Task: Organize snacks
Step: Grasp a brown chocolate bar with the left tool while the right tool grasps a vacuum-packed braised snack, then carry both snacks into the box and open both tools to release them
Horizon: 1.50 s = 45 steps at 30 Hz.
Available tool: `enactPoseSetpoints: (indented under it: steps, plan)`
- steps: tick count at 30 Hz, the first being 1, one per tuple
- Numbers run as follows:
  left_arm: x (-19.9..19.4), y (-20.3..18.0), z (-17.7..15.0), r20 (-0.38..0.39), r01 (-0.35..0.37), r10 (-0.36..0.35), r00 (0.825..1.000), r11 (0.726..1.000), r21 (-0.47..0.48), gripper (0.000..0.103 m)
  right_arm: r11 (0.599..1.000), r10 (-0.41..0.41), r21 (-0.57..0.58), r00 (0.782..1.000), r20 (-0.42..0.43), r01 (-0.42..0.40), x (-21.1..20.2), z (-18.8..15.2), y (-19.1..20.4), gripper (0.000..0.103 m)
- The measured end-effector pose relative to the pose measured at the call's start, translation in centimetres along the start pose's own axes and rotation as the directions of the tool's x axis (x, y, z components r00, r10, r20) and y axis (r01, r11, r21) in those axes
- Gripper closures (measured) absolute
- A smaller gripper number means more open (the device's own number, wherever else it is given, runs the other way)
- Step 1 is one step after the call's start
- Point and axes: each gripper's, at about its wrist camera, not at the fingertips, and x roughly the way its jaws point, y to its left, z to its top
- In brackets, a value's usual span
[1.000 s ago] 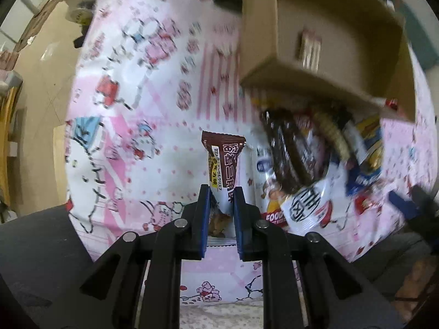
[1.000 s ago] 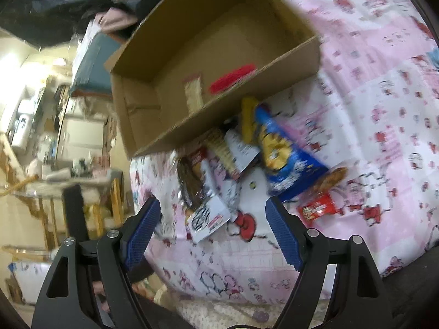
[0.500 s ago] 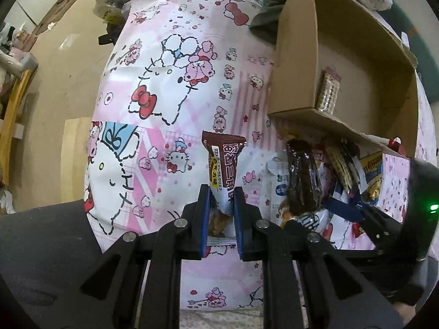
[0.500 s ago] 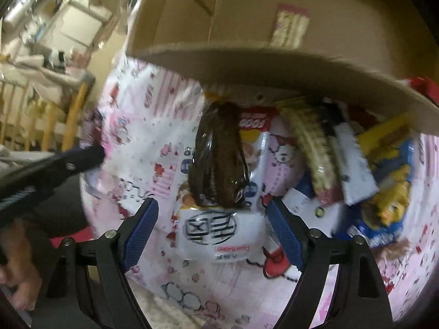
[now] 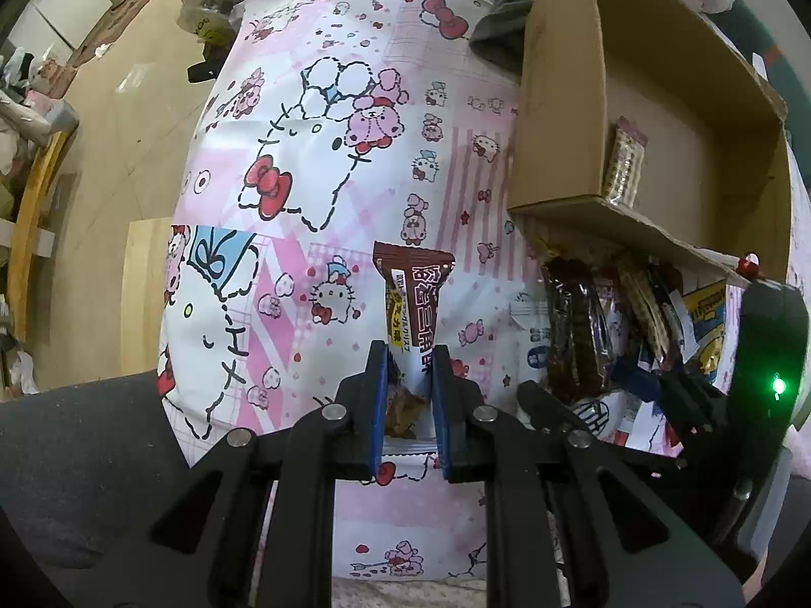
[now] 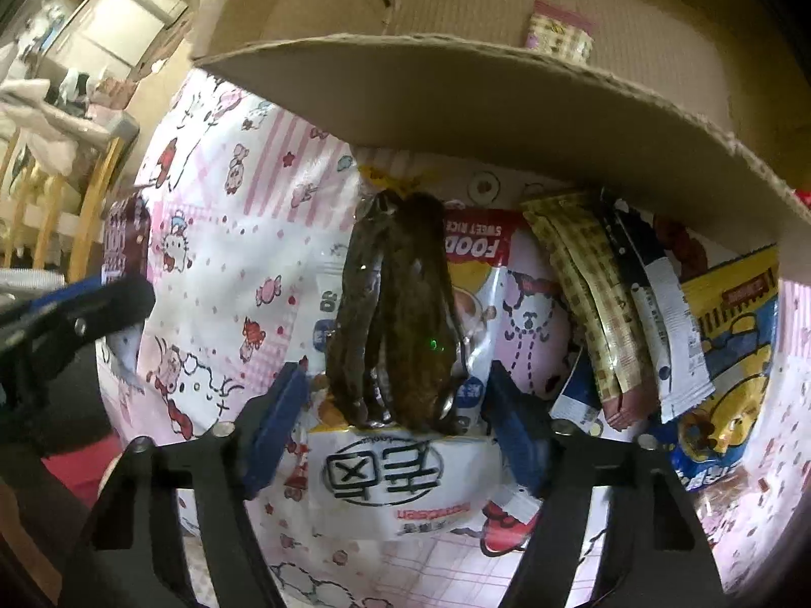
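Note:
My left gripper (image 5: 409, 354) is shut on a brown and white snack bar (image 5: 413, 299), held above the pink cartoon cloth. It also shows at the left of the right wrist view (image 6: 124, 248). My right gripper (image 6: 395, 385) is open, its fingers on either side of a dark brown clear-wrapped snack (image 6: 400, 319) that lies on a white packet (image 6: 395, 476). The same dark snack shows in the left wrist view (image 5: 575, 324). A cardboard box (image 5: 562, 101) stands behind the pile and holds a small checked packet (image 5: 626, 162), also seen in the right wrist view (image 6: 560, 30).
More snacks lie in front of the box: a checked bar (image 6: 588, 304), a black and white sachet (image 6: 664, 314) and a blue and yellow bag (image 6: 730, 344). The pink cloth (image 5: 314, 152) ends at the left over a wooden floor (image 5: 116, 101). A dark garment (image 5: 502, 25) lies behind the box.
My right gripper has dropped lower and closer over the dark brown snack, so its fingers now flank it. My left gripper still holds the snack bar and has barely moved.

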Motion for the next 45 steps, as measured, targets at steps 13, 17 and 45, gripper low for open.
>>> enactPoseSetpoints:
  steps: [13, 17, 45]
  plan:
    - [-0.3, 0.2, 0.1, 0.002, 0.039, -0.039, 0.999, 0.999, -0.013, 0.09, 0.973, 0.19, 0.131, 0.981, 0.033, -0.192, -3.1, -2.4, -3.5, 0.048]
    - [-0.6, 0.0, 0.1, 0.007, 0.045, -0.045, 0.999, 0.999, -0.006, 0.09, 0.962, 0.217, 0.161, 0.975, 0.045, -0.221, -3.8, -3.4, -4.1, 0.049]
    - [-8.9, -3.5, 3.4, 0.174, 0.161, -0.179, 0.968, 0.98, 0.114, 0.09, 0.815, 0.475, 0.171, 0.807, 0.352, -0.554, -16.3, -3.7, -9.8, 0.05]
